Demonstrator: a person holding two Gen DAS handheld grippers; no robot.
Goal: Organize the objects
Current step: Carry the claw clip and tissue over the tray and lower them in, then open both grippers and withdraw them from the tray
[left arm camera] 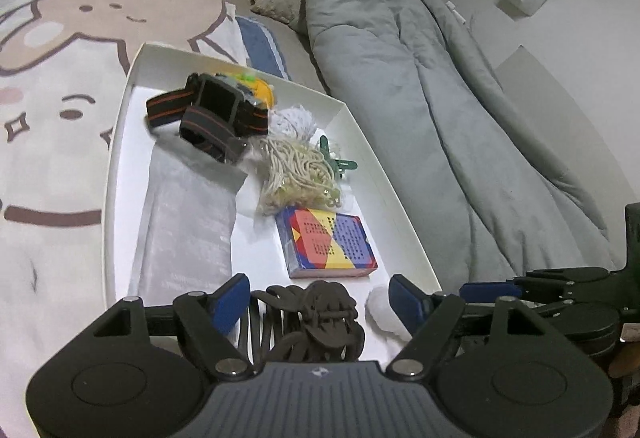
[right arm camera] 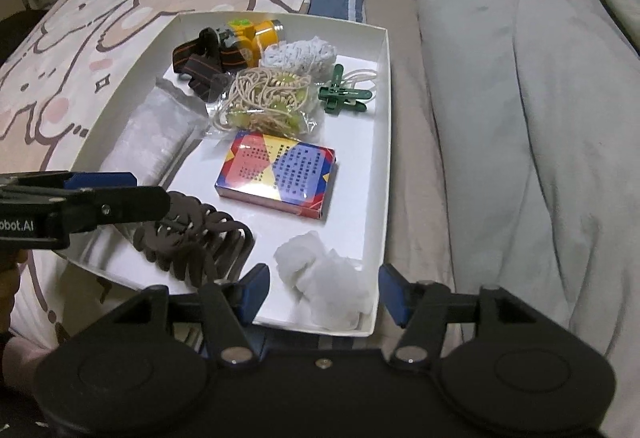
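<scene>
1. The white tray (right arm camera: 382, 142) sits on the bed, with the cartoon-print blanket (right arm camera: 80, 50) on one side and a grey duvet (right arm camera: 520, 98) on the other.
2. The left tongs (left arm camera: 320, 296) are partly open, with the dark coiled cord (left arm camera: 316, 318) lying between the blue pads (left arm camera: 230, 300). The pads don't look pressed onto it (hard to be sure from this angle).
3. The right tongs (right arm camera: 323, 292) are also partly open and hold nothing. They hang over the tray's near edge, and the white fluffy wad (right arm camera: 324, 286) is just ahead, between the fingers but loose.
4. Ahead of both tongs lies the colourful card box (right arm camera: 276, 174), flat on the tray floor.
5. Further out there's a bag of beige string and beads (right arm camera: 264, 102), with green clips (right arm camera: 344, 96) beside it.
6. At the far end of the tray sit the black strap thing with orange stripes (left arm camera: 212, 114), a yellow item (right arm camera: 256, 34) and a white crumpled net (right arm camera: 300, 54).
7. A clear plastic packet (left arm camera: 188, 222) lies along the tray's left side.
</scene>
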